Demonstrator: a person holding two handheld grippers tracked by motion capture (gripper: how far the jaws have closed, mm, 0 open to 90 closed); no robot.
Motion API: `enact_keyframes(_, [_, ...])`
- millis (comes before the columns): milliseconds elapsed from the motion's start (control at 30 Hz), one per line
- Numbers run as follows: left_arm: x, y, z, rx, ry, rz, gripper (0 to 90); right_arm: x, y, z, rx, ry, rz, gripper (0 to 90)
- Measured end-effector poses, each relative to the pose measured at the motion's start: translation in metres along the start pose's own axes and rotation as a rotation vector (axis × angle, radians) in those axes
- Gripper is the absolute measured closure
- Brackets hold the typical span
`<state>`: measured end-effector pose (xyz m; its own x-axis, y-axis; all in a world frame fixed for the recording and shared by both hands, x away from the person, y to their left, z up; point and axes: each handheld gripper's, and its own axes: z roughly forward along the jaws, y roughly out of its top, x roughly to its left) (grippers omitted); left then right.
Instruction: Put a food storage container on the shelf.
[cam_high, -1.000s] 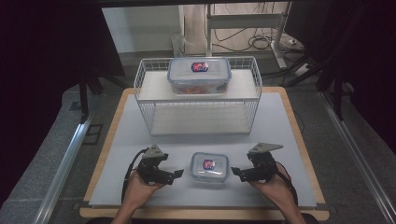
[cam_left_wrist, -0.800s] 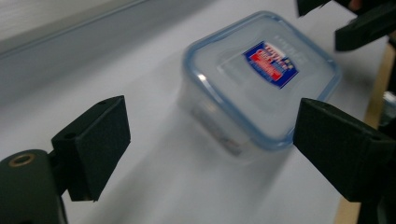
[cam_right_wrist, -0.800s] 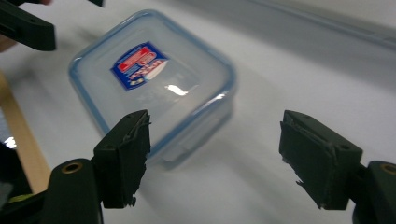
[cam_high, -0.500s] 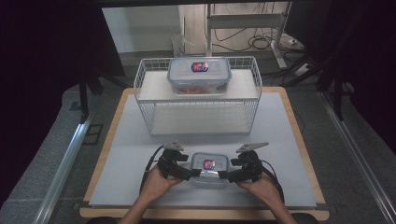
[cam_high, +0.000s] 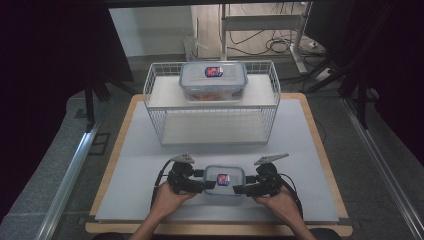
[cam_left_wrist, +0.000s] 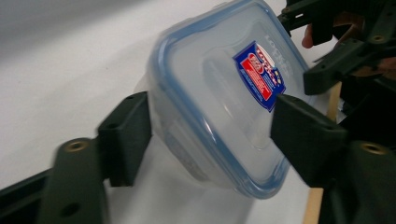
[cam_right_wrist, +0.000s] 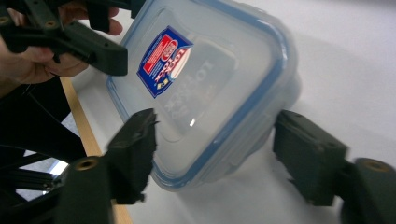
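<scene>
A small clear container with a blue-rimmed lid and a red-and-blue label (cam_high: 223, 180) (cam_left_wrist: 215, 88) (cam_right_wrist: 219, 74) lies near the front edge of the grey mat. My left gripper (cam_high: 205, 184) (cam_left_wrist: 215, 135) holds its left end, and my right gripper (cam_high: 239, 188) (cam_right_wrist: 212, 140) holds its right end. Both pairs of jaws have just been closing with the container between them, and the pads (cam_left_wrist: 128, 135) (cam_right_wrist: 137, 140) now press its sides. A larger container of the same kind (cam_high: 213, 80) sits on the top shelf of a white wire basket (cam_high: 162, 107).
The grey mat (cam_high: 305, 150) lies on a wooden board (cam_high: 327, 165) with its edge just before my hands. The wire basket stands at the back centre. Metal rails (cam_high: 67, 185) run along both sides of the table, and cables lie on the floor behind.
Both hands came inward from either side of the small container, and their jaws now sit around its two ends. The container itself stays in place.
</scene>
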<state>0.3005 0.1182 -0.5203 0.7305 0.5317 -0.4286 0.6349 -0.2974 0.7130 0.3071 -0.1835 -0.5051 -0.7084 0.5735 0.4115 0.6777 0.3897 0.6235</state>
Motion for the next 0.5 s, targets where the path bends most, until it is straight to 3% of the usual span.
enact_keyframes(33, [-0.001, -0.004, -0.003, 0.006, -0.013, -0.013, 39.5, 0.001, -0.002, -0.003, -0.012, 0.000, -0.005, 39.7])
enact_keyframes(200, [-0.001, -0.010, -0.006, -0.006, -0.037, -0.034, 44.1, 0.000, -0.005, -0.007, -0.030, 0.021, 0.017, 46.7])
enact_keyframes(233, [0.000, -0.011, -0.009, -0.015, -0.056, -0.051, 47.9, -0.003, -0.007, -0.010, -0.055, 0.038, 0.036, 50.6])
enact_keyframes(367, [0.005, -0.014, -0.011, -0.031, -0.095, -0.088, 52.0, -0.006, -0.009, -0.012, -0.075, 0.069, 0.076, 53.4])
enact_keyframes(500, [0.006, -0.015, -0.012, -0.036, -0.107, -0.099, 53.3, -0.007, -0.011, -0.013, -0.082, 0.082, 0.092, 55.3])
